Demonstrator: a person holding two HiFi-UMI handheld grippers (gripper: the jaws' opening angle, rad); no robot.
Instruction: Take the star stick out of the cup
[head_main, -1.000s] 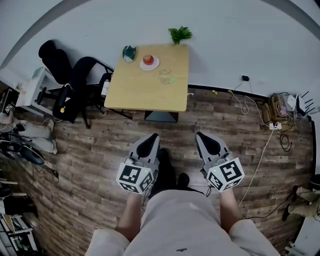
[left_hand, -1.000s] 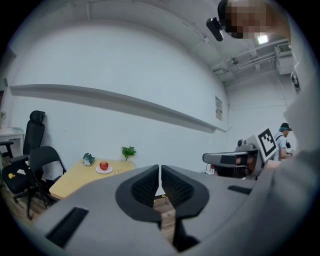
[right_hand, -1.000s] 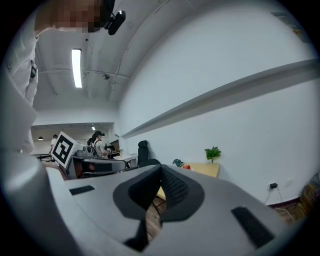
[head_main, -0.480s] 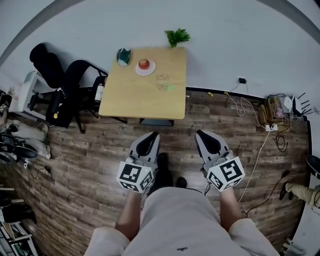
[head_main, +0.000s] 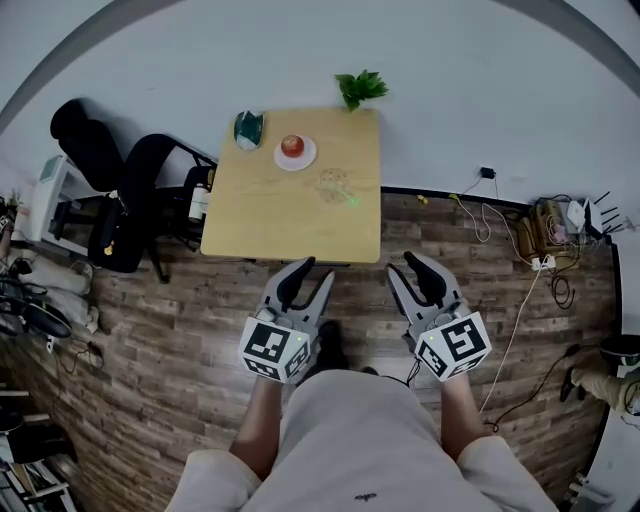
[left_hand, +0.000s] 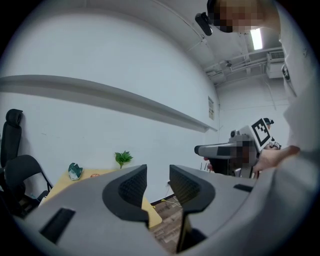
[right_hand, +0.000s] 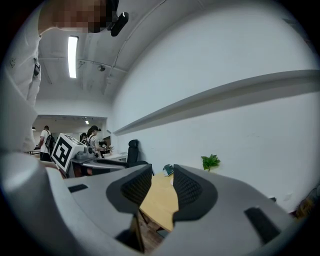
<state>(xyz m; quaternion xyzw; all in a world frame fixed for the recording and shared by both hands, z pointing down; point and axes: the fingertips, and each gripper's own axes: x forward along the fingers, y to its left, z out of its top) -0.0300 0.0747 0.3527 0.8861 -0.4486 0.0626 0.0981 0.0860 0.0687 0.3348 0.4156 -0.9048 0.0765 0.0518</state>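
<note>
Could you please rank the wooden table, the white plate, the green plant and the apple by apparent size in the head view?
1. wooden table, by far the largest.
2. green plant and white plate: about alike, too close to rank.
3. apple, the smallest, sitting on the plate.

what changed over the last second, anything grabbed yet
Both the left gripper and right gripper have just been opening their jaws; nothing is between them, nothing grabbed. The table now sits nearer the grippers in the head view. The cup and the plate lie as before on it.
</note>
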